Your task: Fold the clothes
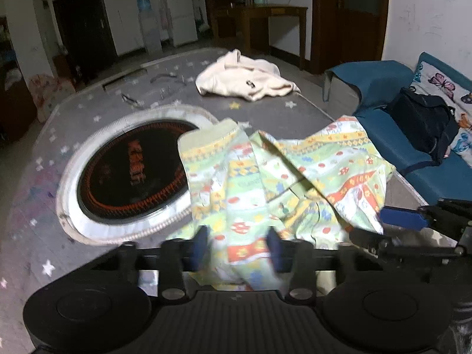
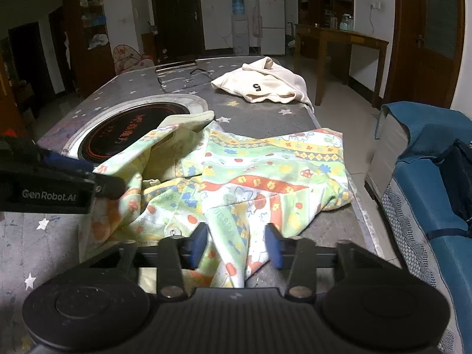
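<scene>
The patterned garment lies crumpled on the bench, just to the near right of the round black cooktop set into the bench top; one cuff overlaps the cooktop's pale rim. A cream garment sits well beyond the cooktop, near the far edge. The left gripper has its jaws partly drawn in with a bunched fold of the patterned cloth running between the blue pads; whether the pads already press on it I cannot tell, as that part is blurred. The right gripper shows the same: jaws narrowed around a ridge of fabric, a small gap still visible beside each pad. This looks like the opening step, taking hold of the near edge at two points. Next, both grips probably need to finish pinching, then lift and spread the cloth flat, clear of the cooktop, before any fold.
</scene>
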### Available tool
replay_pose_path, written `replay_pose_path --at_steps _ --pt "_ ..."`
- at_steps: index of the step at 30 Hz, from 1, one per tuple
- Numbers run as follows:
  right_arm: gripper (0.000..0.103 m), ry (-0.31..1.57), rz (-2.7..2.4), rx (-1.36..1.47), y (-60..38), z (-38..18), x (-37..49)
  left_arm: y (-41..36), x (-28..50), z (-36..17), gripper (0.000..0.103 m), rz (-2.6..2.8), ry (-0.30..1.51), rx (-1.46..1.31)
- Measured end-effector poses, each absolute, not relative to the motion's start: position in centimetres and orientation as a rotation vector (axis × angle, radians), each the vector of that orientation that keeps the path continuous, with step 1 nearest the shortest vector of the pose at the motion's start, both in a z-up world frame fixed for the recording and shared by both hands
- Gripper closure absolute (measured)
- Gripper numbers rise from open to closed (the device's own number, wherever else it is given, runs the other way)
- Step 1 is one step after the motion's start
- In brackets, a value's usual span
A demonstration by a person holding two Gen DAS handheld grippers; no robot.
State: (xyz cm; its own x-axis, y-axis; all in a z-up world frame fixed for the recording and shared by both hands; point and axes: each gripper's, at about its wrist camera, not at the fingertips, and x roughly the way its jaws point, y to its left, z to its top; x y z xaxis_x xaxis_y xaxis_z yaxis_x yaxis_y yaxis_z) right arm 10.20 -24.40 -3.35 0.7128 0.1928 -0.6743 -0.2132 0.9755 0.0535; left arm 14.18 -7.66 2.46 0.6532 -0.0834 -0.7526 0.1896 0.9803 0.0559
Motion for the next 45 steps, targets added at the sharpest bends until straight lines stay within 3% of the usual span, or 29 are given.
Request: replay_pose_path --at_steps 1,5,14,22,24,28,30,34,39,42,45 --pt "0.071 0.742 0.225 -0.029 -24.4 -3.4 10.2 -7.4 14.2 2.4 0.078 -0.166 0.850 0.120" --pt "0.091 0.728 0.237 -0.024 -24.5 -3.1 10.0 -7.1 13.6 2.8 0.089 -0.197 0.834 0.101" --pt "0.100 0.648 0.229 -0.003 -25.3 -1.0 8.0 -5.3 11.7 3.8 0.096 -0.223 0.809 0.049" --pt "0.100 0.610 0.234 -0.006 -25.8 0.9 6.0 -3.7 9.0 5.1 0.097 -0.246 0.778 -0.001" --pt "0.094 0.618 0.254 -0.020 -25.3 0.9 5.8 -3.5 8.2 5.0 0.097 -0.257 0.776 -0.003" --pt "0.065 0.645 0.268 -0.040 -24.2 0.1 5.8 -3.0 6.4 4.7 0.097 -0.270 0.783 -0.018" --pt "0.064 0.662 0.272 -0.045 -23.8 -0.5 6.0 -2.6 5.5 4.6 0.098 -0.271 0.786 -0.028" --pt "0.051 0.709 0.295 -0.068 -22.7 -1.9 6.4 -1.7 4.0 4.5 0.098 -0.274 0.789 -0.054" --pt "0.055 0.714 0.281 -0.167 -20.7 -3.6 6.1 -0.3 2.1 4.4 0.098 -0.276 0.788 -0.089" --pt "0.064 0.720 0.285 -0.183 -20.3 -4.0 5.8 0.4 1.1 4.0 0.098 -0.272 0.797 -0.095" --pt "0.081 0.720 0.299 -0.156 -20.6 -3.9 5.4 1.3 0.1 3.5 0.098 -0.264 0.812 -0.102"
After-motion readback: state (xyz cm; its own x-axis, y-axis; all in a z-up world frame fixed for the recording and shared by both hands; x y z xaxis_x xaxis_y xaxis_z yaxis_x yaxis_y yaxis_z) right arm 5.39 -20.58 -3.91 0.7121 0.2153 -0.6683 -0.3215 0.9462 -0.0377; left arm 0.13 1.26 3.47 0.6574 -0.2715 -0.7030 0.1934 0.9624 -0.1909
